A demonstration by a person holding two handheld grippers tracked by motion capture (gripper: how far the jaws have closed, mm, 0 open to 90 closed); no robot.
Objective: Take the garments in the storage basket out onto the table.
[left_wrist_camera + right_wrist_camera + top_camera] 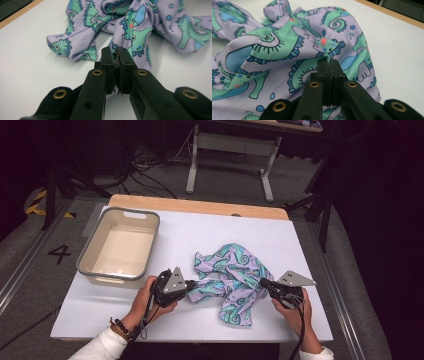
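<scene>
A white table top [300,250] is being shown with a wooden strip [200,206] running along its far edge; beyond that edge, a grey carpeted floor [165,175] is being crossed by dark cables [145,177], and the pale legs of another table [227,150] are being seen behind them; a black "4" [59,253] is being displayed on the floor to the left of the white top. A shallow grey bin [87,252] is being kept on the far-left part of the top, and nothing is being held inside it. Right of the bin, at the middle of the top, a crumpled lilac cloth [232,280] printed with green sea creatures is being left lying. The left gripper [192,284], lying between the bin and the cloth, is being pressed closed on the cloth's near-left edge, with fabric being pinched between its pads; the right gripper [264,283], on the side of the cloth away from the bin, is being clamped on a fold of the cloth's right edge.
</scene>
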